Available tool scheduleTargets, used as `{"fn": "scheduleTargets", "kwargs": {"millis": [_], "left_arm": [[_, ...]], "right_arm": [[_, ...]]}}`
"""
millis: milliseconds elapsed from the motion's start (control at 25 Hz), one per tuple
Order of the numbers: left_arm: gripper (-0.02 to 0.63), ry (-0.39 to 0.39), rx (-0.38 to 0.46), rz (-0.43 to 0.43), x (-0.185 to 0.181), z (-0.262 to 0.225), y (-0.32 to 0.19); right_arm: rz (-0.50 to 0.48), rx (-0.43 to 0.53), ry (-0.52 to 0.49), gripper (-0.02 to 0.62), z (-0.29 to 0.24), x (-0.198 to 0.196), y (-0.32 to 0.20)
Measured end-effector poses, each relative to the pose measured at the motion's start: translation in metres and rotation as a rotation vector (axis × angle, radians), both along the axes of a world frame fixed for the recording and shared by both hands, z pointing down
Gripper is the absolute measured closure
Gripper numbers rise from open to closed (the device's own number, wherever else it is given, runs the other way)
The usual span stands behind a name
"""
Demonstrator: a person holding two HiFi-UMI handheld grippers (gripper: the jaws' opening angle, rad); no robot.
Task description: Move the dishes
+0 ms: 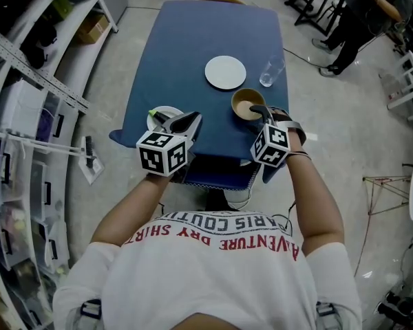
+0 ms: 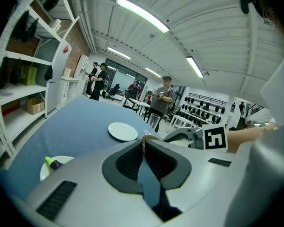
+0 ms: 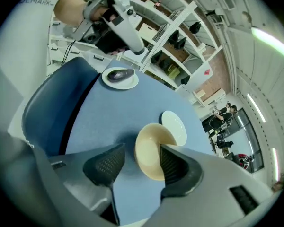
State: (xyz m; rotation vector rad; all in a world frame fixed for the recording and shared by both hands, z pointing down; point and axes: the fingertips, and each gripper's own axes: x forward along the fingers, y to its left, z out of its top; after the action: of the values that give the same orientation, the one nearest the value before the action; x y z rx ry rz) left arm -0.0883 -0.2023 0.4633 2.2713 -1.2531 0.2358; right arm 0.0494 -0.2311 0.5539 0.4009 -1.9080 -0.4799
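The tan bowl (image 1: 246, 106) stands on the near right part of the blue counter (image 1: 186, 40), and the right gripper (image 3: 142, 150) is directly at it. Its jaws stand moderately apart and press on nothing. In the right gripper view one jaw hangs over the inside of the bowl and the other is outside, with a gap between that pad and the rim. I think this placing is on purpose: a bowl has no handle, so its thin wall is the only part which two jaws can pinch. The gripper tilts down steeply for the same reason, so that one jaw can enter from above.

The left gripper (image 2: 144, 143) has its jaws closed together with nothing between them. It hovers at the near left corner, just by the small plate (image 1: 154, 119) that carries a dark thing with a green end (image 2: 52, 163). It seems to take no part in the work at the bowl.

Beyond the bowl lies a white plate (image 1: 225, 72), and a clear glass (image 1: 271, 71) stands to the right of it, both apart from the grippers. Whether the bowl is being taken or set down, I cannot tell.
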Motion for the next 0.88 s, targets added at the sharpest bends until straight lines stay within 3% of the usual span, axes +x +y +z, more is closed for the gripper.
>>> {"fn": "scheduleTargets", "kwargs": {"millis": [80,240,520,640,800,880], "left_arm": [[0.566,-0.001,0.005,0.015,0.003,-0.003,0.004],[0.566,-0.008,0.022,0.05,0.009,-0.014,0.016],[0.566,-0.023,0.078,0.135,0.025,-0.052,0.05],[0.566,-0.025,0.126,0.164,0.029,-0.072,0.067],[0.566,-0.003,0.18,0.187,0.034,-0.094,0.089],[0.566,0.005,0.198,0.204,0.038,-0.101,0.101]], "right_arm": [[0.059,-0.028,-0.094,0.364,-0.013,0.001,0.005],[0.188,-0.101,-0.387,0.365,-0.057,-0.004,0.023],[0.284,-0.185,-0.825,0.397,-0.14,-0.009,0.07],[0.339,-0.157,-0.946,0.481,-0.165,0.002,0.086],[0.385,-0.051,-0.984,0.546,-0.18,0.011,0.11],[0.398,-0.06,-1.046,0.563,-0.184,0.01,0.127]]}}
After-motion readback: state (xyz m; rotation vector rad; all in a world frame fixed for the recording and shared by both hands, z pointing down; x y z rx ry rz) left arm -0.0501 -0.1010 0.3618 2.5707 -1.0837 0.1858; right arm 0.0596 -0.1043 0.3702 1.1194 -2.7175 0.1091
